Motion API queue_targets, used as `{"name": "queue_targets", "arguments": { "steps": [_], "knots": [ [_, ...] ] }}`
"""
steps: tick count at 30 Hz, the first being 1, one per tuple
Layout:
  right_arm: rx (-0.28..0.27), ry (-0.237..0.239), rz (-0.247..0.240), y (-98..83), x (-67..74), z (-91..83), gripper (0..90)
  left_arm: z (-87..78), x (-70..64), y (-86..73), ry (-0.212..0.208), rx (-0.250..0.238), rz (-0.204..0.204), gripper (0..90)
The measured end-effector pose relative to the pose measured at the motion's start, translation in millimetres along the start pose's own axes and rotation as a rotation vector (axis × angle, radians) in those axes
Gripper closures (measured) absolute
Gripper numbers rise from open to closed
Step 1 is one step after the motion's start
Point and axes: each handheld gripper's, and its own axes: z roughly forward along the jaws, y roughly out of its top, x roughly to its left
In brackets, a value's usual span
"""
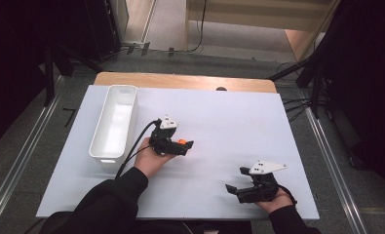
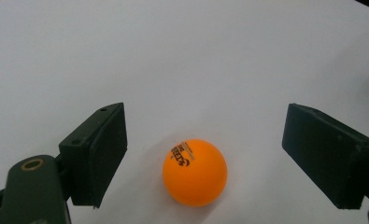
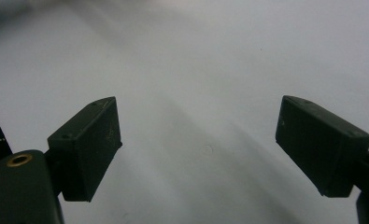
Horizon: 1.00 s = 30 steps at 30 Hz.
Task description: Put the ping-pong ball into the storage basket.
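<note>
An orange table-tennis ball (image 2: 195, 172) with black print lies on the white table top, between the two black jaws of my left gripper (image 2: 205, 158). Neither pad touches it; there is a gap on each side, wider on the right. From above, the ball (image 1: 181, 142) peeks out at the tip of the left gripper (image 1: 182, 145) near the middle of the table, the hand lying low on the surface. My right gripper (image 1: 235, 187) rests at the front right, jaws spread wide with nothing between them, as its own view (image 3: 198, 149) confirms.
A long white bin (image 1: 98, 139) stands lengthwise at the table's left, just left of my left hand. The white table top (image 1: 229, 122) stretches back to a wooden strip. A black cable (image 1: 134, 146) trails from the left gripper toward the front edge.
</note>
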Motion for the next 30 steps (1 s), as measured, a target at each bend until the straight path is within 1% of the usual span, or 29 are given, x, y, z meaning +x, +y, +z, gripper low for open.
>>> {"name": "queue_targets", "arguments": {
  "steps": [3, 4, 6, 10, 12, 13, 15, 17, 20, 22, 26, 28, 30],
  "knots": [
    [0.001, 0.001, 0.001, -0.2, -0.4, -0.1, 12.7, 1.7, 1.2, -1.7, 0.007, 0.002, -0.006, 13.6],
    [0.001, 0.0, 0.001, -0.3, -0.4, 0.0, 12.7, 2.9, 1.6, -3.2, 0.004, -0.001, -0.009, 12.9],
    [0.003, -0.001, 0.004, -0.4, 0.0, -0.1, 12.7, 4.7, 2.6, -5.4, 0.006, 0.003, -0.008, 10.4],
    [0.003, -0.001, 0.002, -0.3, 0.0, 0.1, 12.7, 7.6, 3.8, -8.6, 0.001, 0.014, -0.011, 10.4],
    [0.005, 0.0, 0.003, -0.3, 0.0, -0.1, 12.7, 10.4, 2.8, -10.6, 0.003, 0.025, -0.006, 10.4],
    [0.005, 0.001, 0.004, -0.3, 0.0, 0.0, 12.7, 11.2, 2.7, -11.3, 0.004, 0.031, 0.004, 10.4],
    [0.005, 0.003, 0.004, -0.4, -0.1, 0.1, 12.7, 13.6, 1.6, -12.8, 0.008, 0.036, 0.006, 10.4],
    [0.006, 0.005, 0.002, -0.5, 0.0, 0.3, 12.7, 15.4, 1.7, -14.5, 0.009, 0.052, 0.014, 10.4],
    [0.009, 0.01, 0.006, -0.6, 0.5, 0.7, 12.7, 17.0, 1.4, -17.2, 0.006, 0.043, 0.011, 10.7],
    [0.01, 0.011, 0.004, -0.7, 0.4, 0.8, 12.7, 19.9, 1.2, -21.7, 0.009, 0.054, 0.001, 10.7],
    [0.011, 0.011, 0.003, -0.6, 0.6, 0.8, 12.7, 22.6, 0.3, -25.3, 0.018, 0.069, 0.013, 10.7],
    [0.01, 0.012, 0.004, -0.5, 0.5, 1.0, 12.7, 25.3, -1.4, -27.8, 0.036, 0.093, 0.036, 10.7],
    [0.009, 0.012, 0.002, -0.5, 0.4, 1.1, 12.7, 26.2, -1.5, -28.8, 0.04, 0.101, 0.041, 10.7]
  ]
}}
